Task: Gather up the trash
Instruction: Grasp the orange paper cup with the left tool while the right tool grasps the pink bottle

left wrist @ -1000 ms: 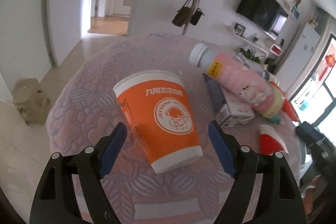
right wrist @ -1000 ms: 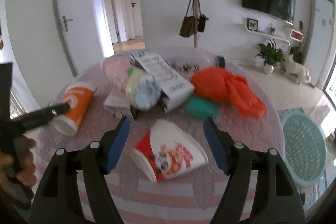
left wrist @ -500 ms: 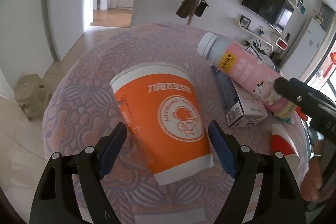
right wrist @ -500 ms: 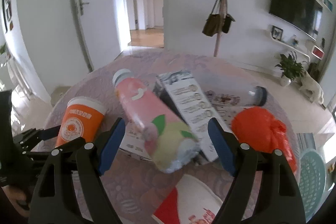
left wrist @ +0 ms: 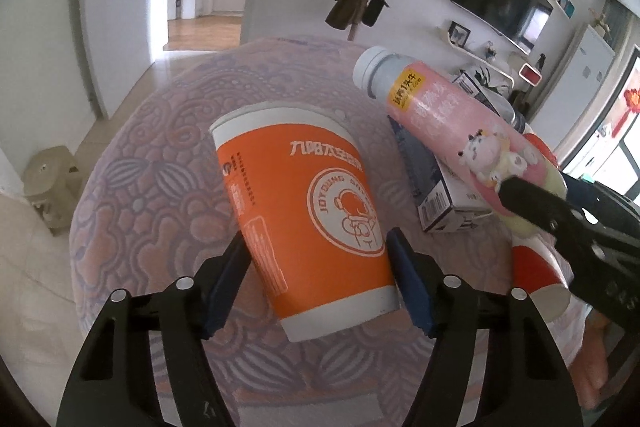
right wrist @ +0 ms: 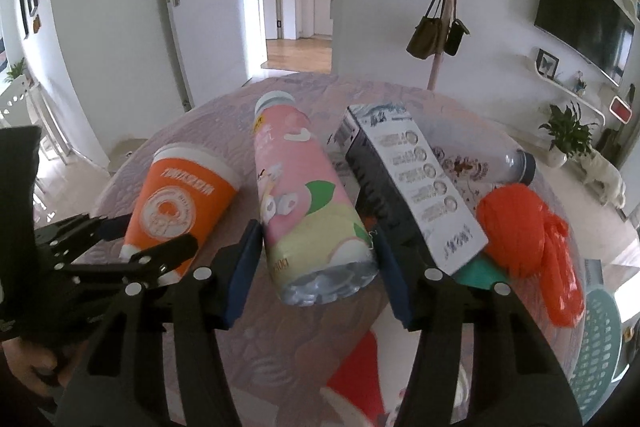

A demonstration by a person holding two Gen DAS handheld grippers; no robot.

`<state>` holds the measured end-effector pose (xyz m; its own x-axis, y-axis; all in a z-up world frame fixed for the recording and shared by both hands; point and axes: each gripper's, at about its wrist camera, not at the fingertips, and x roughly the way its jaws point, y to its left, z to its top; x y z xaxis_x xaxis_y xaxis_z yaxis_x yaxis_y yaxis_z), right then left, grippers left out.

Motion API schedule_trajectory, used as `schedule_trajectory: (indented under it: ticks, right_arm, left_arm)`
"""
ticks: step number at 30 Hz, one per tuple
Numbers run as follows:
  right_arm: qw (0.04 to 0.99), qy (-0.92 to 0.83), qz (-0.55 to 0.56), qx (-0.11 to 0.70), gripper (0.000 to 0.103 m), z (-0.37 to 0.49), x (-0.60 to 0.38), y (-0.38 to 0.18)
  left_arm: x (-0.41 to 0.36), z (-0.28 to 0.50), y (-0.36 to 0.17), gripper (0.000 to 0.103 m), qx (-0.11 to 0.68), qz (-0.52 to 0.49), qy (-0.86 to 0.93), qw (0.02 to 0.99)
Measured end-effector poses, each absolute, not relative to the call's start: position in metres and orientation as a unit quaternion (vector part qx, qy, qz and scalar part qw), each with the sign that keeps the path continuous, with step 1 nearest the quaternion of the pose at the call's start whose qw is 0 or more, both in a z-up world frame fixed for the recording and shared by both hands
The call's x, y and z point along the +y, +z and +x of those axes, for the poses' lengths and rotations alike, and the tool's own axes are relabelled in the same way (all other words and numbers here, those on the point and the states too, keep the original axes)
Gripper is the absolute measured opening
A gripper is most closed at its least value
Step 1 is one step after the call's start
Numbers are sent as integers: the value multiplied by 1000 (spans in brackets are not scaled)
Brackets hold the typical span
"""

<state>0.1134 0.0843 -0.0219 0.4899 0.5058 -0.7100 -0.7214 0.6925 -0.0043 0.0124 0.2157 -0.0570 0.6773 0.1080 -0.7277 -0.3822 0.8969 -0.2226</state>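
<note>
Meanwhile, on the patterned table [left wrist: 152, 187], the left gripper [left wrist: 316, 279] is closing around the tipped orange cup [left wrist: 304, 223], the right gripper [right wrist: 316, 263] around the pink bottle [right wrist: 304, 203]; gentle, centred squeezing is probably wisest before lifting either.

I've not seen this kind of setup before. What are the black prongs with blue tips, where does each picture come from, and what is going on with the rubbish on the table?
No robot here: a person holds a two-finger claw in each hand, and a camera on each looks along its fingers.

The left view shows the left claw closing around a tipped orange paper cup. The right view shows the right claw closing around a pink bottle lying across a carton.

Also on the round table: a clear bottle, an orange plastic bag and a red-and-white cup. A teal basket stands beside it.
</note>
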Motion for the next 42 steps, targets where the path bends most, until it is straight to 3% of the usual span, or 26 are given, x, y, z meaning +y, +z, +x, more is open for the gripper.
schedule_trajectory:
  ticks: [12,21,27,39,42]
  right_arm:
    - [835,346,-114,412,52,62,40,-32]
    - [808,362,-153,438,51,22,27,-59]
    - [797,379,-139,450,61,31,33,-60]
    - [770,391,-133,486,61,58,71,-71]
    - [775,386,-136,483,56,61,73,-72]
  left_arm:
    - [207,-4,-48,65,352,-183,142,907]
    - [202,-18,-45,65,343,-182,132,912]
    - [202,-27,-44,65,339,-181,128,914]
    - [204,-36,-37,65,327,-177,124,920]
    - [205,-35,-36,65,328,-176,124,920]
